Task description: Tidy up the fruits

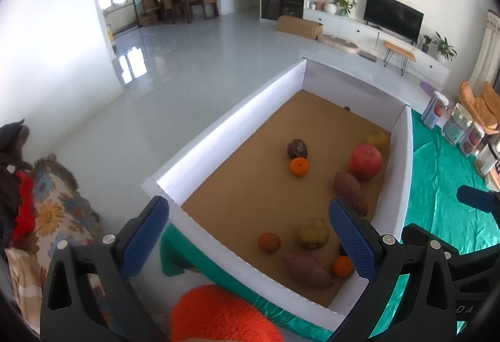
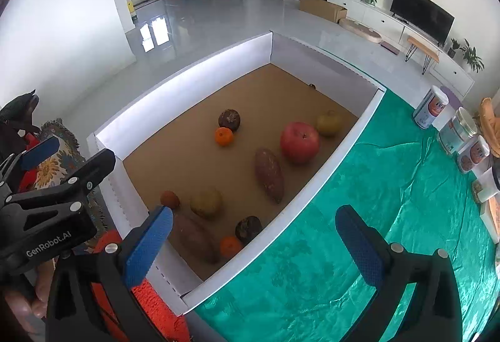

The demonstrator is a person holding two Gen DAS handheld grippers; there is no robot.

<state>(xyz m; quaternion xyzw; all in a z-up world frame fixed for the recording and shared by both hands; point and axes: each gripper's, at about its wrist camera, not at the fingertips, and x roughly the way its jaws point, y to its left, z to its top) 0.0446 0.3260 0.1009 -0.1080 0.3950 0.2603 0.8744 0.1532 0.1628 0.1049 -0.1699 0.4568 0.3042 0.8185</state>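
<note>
A white-walled box (image 1: 229, 120) (image 2: 343, 154) with a brown floor holds several fruits: a red apple (image 1: 365, 161) (image 2: 299, 142), two sweet potatoes (image 2: 268, 175) (image 2: 195, 237), two small oranges (image 1: 299, 166) (image 2: 224, 136) (image 2: 230, 246), dark round fruits (image 2: 229, 119) (image 2: 248, 229) and yellowish ones (image 2: 328, 122) (image 2: 206, 203). My left gripper (image 1: 250, 235) hovers open over the box's near corner, empty. My right gripper (image 2: 254, 243) is open and empty over the box's near right wall. The left gripper's body (image 2: 53, 204) shows at the right wrist view's left edge.
The box rests on a green cloth (image 2: 359, 232). Cans and jars (image 2: 450, 129) stand at the right on the cloth. An orange fuzzy thing (image 1: 218, 314) lies below the near wall. A floral cushion (image 1: 53, 207) is at the left. Grey floor lies beyond.
</note>
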